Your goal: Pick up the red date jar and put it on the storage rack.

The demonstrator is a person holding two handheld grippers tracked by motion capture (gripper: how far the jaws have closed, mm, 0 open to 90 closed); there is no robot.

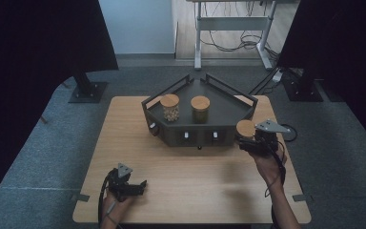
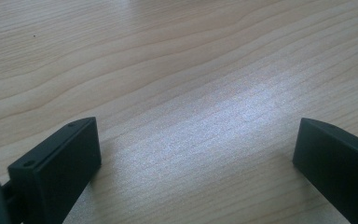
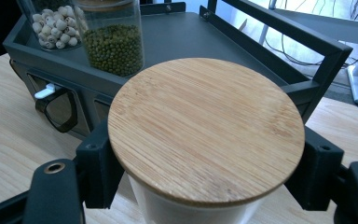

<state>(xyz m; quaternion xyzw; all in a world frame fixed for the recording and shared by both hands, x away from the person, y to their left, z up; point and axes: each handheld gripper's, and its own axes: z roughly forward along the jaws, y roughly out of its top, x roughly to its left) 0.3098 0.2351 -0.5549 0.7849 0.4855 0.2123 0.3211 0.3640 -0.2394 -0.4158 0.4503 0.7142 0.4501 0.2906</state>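
Note:
A dark grey corner-shaped rack [image 1: 228, 102] stands at the table's far middle. On its shelf are a jar of pale round seeds [image 1: 170, 107] [image 3: 51, 21] and a jar of green beans [image 1: 200, 108] [image 3: 113, 44], both with bamboo lids. My right gripper [image 1: 249, 139] [image 3: 205, 163] is shut on a third jar with a bamboo lid [image 1: 245, 128] [image 3: 206, 128], held just off the rack's right front corner. My left gripper [image 1: 142, 186] [image 2: 196, 154] lies low over the table near the front left, open, with only bare wood between its jaws.
The wooden table [image 1: 190, 176] has free room across its middle and front. Small white latches [image 1: 187, 135] sit on the rack's front face. Beyond the table are a desk frame with cables [image 1: 233, 33] and black stands [image 1: 86, 88] on grey carpet.

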